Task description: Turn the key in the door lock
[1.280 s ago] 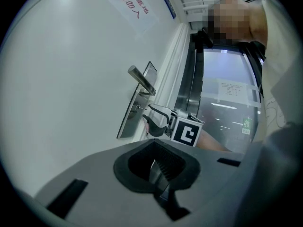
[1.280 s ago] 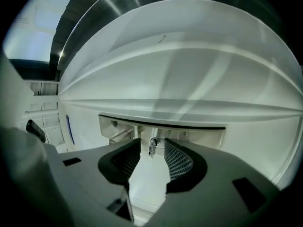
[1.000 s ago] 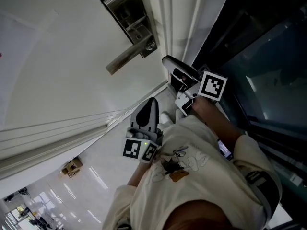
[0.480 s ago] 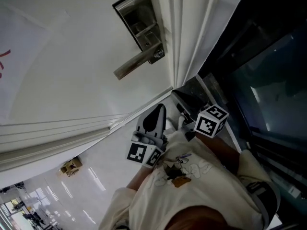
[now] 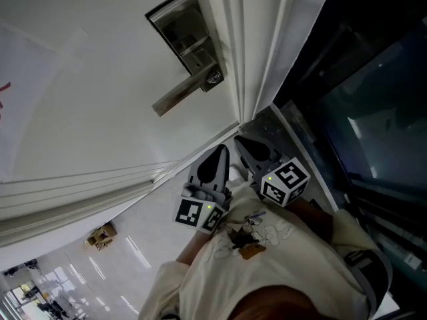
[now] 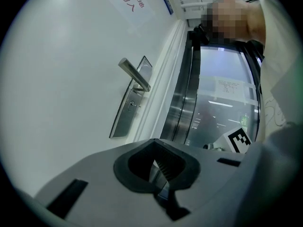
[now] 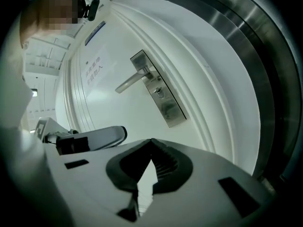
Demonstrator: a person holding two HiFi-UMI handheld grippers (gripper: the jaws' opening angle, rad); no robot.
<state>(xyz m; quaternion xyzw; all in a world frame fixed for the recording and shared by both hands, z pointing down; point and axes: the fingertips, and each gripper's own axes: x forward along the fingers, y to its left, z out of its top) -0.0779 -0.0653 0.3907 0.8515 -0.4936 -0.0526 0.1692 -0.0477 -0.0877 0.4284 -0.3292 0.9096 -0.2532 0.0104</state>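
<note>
A steel lock plate (image 5: 185, 40) with a lever handle (image 5: 175, 97) sits on the white door (image 5: 87, 79). A small key (image 5: 213, 79) sticks out of the plate below the lever. It also shows as the key (image 6: 132, 104) in the left gripper view and the key (image 7: 159, 93) in the right gripper view. My left gripper (image 5: 217, 149) and right gripper (image 5: 241, 141) hang side by side well short of the lock. Both are shut with nothing in them. Neither touches the door.
The white door frame mouldings (image 5: 257, 52) run beside the lock. Right of them stands a dark glass panel (image 5: 360, 99) with metal posts (image 6: 182, 98). My own pale sleeve (image 5: 267, 259) fills the lower part of the head view.
My right gripper has come away from the door edge near the lock, sunk beside the left one, rolled over, and its jaws have shut. The left gripper has stayed put.
</note>
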